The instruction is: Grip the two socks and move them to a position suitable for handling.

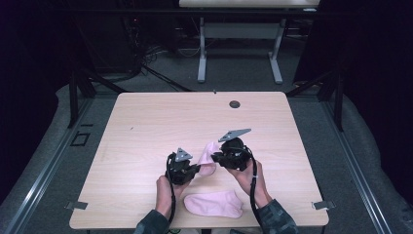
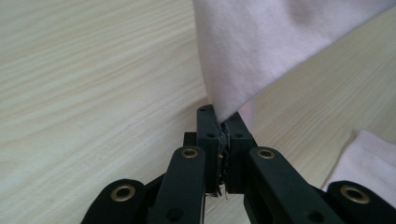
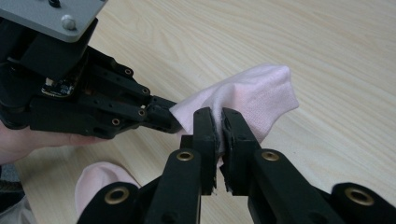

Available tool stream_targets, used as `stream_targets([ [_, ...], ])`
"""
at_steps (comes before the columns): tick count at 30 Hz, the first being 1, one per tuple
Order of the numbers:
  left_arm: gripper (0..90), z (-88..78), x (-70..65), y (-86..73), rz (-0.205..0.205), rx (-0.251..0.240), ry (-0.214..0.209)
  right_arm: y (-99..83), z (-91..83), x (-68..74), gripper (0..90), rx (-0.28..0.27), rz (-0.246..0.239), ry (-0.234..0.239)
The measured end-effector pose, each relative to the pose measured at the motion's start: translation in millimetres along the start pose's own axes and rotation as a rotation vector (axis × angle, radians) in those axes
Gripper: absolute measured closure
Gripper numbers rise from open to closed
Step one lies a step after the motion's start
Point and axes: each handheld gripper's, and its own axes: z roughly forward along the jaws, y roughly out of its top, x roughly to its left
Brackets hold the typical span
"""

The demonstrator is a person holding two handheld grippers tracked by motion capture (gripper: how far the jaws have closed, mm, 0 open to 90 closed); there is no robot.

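Held sock (image 1: pixel 209 157) pale pink; flat sock (image 1: pixel 214 204) pale pink; table (image 1: pixel 146 126) light woodgrain; claws black.

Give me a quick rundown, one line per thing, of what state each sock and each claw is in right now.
Held pink sock: lifted off the table, pinched by both claws.
Second pink sock: lying flat near the table's front edge, untouched.
Left claw: shut on the held sock's edge.
Right claw: shut on the same sock.
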Motion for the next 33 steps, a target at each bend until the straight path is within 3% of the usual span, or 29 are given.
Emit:
stream_targets([
  [7, 89.2, -28.9, -2.9, 17.9, 0.099, -0.004, 0.128, 0.1, -4.6, -1.2, 85.0, -0.023, 0.000, -0.007],
  [10, 89.2, -39.5, -8.2, 24.7, 0.168, 0.042, 0.182, 0.1, -3.4, -0.1, 85.0, -0.014, -0.008, 0.000],
  [14, 89.1, -32.6, -18.8, 21.7, 0.239, 0.117, 0.208, -7.0, 4.2, -0.4, 85.0, 0.026, -0.021, -0.005],
  [21, 88.7, -4.7, -36.5, 11.2, 0.264, 0.170, 0.137, -39.0, 16.2, -13.1, 85.0, 0.119, -0.019, -0.028],
  [26, 85.5, 6.7, -44.3, 7.6, 0.261, 0.196, 0.083, -57.4, 16.5, -17.6, 84.9, 0.142, -0.023, -0.031],
  [28, 76.9, 9.5, -43.2, 5.4, 0.243, 0.212, 0.056, -64.1, 17.0, -17.9, 84.6, 0.158, -0.025, -0.026],
  [30, 60.1, 9.1, -40.1, 3.4, 0.214, 0.225, 0.045, -69.7, 19.8, -17.7, 83.9, 0.175, -0.032, -0.016],
  [33, 41.6, 0.4, -32.2, 1.1, 0.161, 0.191, 0.037, -75.2, 22.8, -17.7, 77.4, 0.208, -0.033, -0.007],
])
